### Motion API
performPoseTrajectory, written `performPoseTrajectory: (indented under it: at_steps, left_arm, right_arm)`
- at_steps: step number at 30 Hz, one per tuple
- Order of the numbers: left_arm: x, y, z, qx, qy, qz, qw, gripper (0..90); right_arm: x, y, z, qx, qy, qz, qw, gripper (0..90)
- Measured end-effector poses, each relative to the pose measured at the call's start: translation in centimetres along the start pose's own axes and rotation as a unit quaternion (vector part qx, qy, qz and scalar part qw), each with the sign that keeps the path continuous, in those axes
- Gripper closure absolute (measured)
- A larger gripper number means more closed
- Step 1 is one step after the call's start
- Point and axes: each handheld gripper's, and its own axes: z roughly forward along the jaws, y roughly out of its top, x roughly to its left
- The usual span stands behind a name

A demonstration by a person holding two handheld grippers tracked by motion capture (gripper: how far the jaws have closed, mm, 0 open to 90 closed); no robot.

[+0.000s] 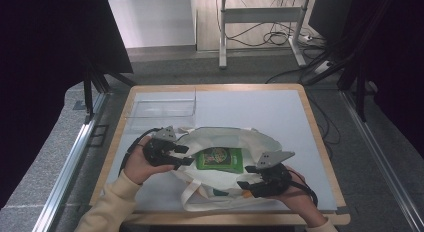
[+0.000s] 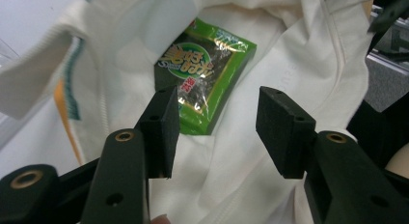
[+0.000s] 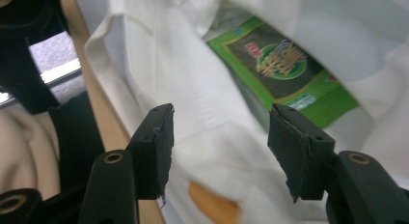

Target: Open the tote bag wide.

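Where soft cloth bag [image 1: 220,184] gapes: glossy flat packet [image 1: 218,159].

Green packet [image 3: 284,74] partly hidden under tote bag [image 3: 183,103] cloth; label unreadable.

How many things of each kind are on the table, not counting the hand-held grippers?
White tote bag: 1
Green snack packet, inside the bag: 1
Clear plastic container: 1
Total: 3
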Motion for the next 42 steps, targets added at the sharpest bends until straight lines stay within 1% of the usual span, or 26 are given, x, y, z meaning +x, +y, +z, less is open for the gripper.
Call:
performPoseTrajectory:
  at_steps: [1, 3, 6, 9, 11, 12, 14, 15, 18, 19, 21, 24, 25, 26, 28, 29, 31, 33, 36, 38, 40, 42]
  left_arm:
    - [0.0, 0.0, 0.1, 0.002, -0.001, -0.002, 1.0, 51.2]
    - [-0.1, 0.1, 0.4, 0.006, -0.001, 0.001, 1.0, 51.4]
    - [-0.2, 0.3, 0.5, 0.007, -0.002, 0.004, 1.0, 51.5]
    - [-0.3, 0.4, 0.7, 0.008, -0.002, 0.004, 1.0, 51.5]
    - [-0.4, 0.4, 0.8, 0.012, -0.001, 0.006, 0.9999, 51.5]
    - [-0.4, 0.4, 0.9, 0.014, -0.001, 0.004, 0.9999, 51.7]
    - [-0.4, 0.4, 1.1, 0.018, -0.001, 0.01, 0.9998, 51.8]
    - [-0.5, 0.4, 1.2, 0.018, -0.002, 0.004, 0.9998, 51.8]
    - [-0.4, 0.3, 1.5, 0.023, -0.005, 0.007, 0.9997, 51.9]
    - [-0.4, 0.2, 1.6, 0.022, -0.005, 0.002, 0.9997, 51.9]
    - [-0.3, 0.2, 1.7, 0.021, -0.007, -0.001, 0.9997, 51.9]
    - [-0.3, 0.2, 1.7, 0.023, -0.009, -0.001, 0.9997, 51.9]
    - [-0.2, 0.2, 1.7, 0.027, -0.009, 0.004, 0.9996, 51.9]
    - [-0.3, 0.2, 1.7, 0.026, -0.009, 0.001, 0.9996, 52.0]
    - [-0.2, 0.1, 1.7, 0.031, -0.01, 0.002, 0.9995, 52.2]
    - [-0.3, 0.1, 1.8, 0.028, -0.011, -0.006, 0.9995, 52.8]
    - [-0.2, 0.0, 1.8, 0.032, -0.012, -0.004, 0.9994, 53.8]
    - [-0.2, -0.1, 1.9, 0.04, -0.014, -0.002, 0.9991, 54.4]
    - [-0.3, -0.2, 2.0, 0.044, -0.015, 0.002, 0.9989, 54.4]
    - [-0.4, -0.2, 2.1, 0.049, -0.015, 0.005, 0.9987, 54.0]
    - [-0.4, -0.2, 2.2, 0.054, -0.015, 0.006, 0.9984, 53.5]
    - [-0.5, -0.3, 2.3, 0.055, -0.016, 0.001, 0.9984, 53.1]
  right_arm:
    - [0.0, 0.1, -0.1, -0.003, -0.003, 0.003, 1.0, 42.5]
    - [-0.1, 0.4, -0.4, -0.008, -0.01, 0.006, 0.9999, 43.4]
    - [-0.4, 1.1, -0.4, -0.006, -0.022, 0.008, 0.9997, 46.1]
    - [-0.9, 2.1, 0.0, -0.003, -0.024, 0.004, 0.9997, 49.9]
    - [-1.1, 3.1, 0.4, -0.001, -0.02, 0.003, 0.9998, 55.2]
    - [-1.3, 3.7, 0.6, 0.002, -0.016, 0.001, 0.9999, 59.8]
    - [-1.3, 5.1, 1.3, 0.013, -0.013, -0.008, 0.9998, 68.6]
    - [-1.2, 5.9, 1.7, 0.018, -0.011, -0.015, 0.9997, 72.2]
    - [-1.2, 7.9, 3.0, 0.027, -0.009, -0.027, 0.9992, 81.3]
    - [-1.2, 8.4, 3.4, 0.031, -0.008, -0.029, 0.9991, 83.2]
    - [-1.5, 9.5, 4.7, 0.037, -0.005, -0.028, 0.9989, 85.8]
    - [-1.8, 10.4, 6.5, 0.051, -0.003, -0.03, 0.9982, 87.7]
    - [-1.8, 10.6, 7.2, 0.055, 0.0, -0.034, 0.9979, 88.2]
    - [-1.9, 10.9, 7.8, 0.058, 0.002, -0.036, 0.9977, 88.6]
    - [-1.9, 11.2, 8.8, 0.064, 0.005, -0.036, 0.9972, 88.9]
    - [-2.0, 11.3, 9.4, 0.067, 0.005, -0.037, 0.9971, 88.9]
    - [-2.2, 11.4, 10.3, 0.073, 0.004, -0.039, 0.9965, 89.0]
    - [-2.5, 11.3, 11.1, 0.081, 0.006, -0.036, 0.9961, 89.0]
    - [-2.8, 11.1, 12.1, 0.09, 0.007, -0.033, 0.9954, 89.0]
    - [-2.8, 10.9, 12.7, 0.096, 0.009, -0.029, 0.9949, 89.0]
    - [-2.8, 10.7, 13.4, 0.104, 0.013, -0.031, 0.994, 89.0]
    - [-2.6, 10.4, 14.1, 0.114, 0.017, -0.035, 0.9927, 89.0]
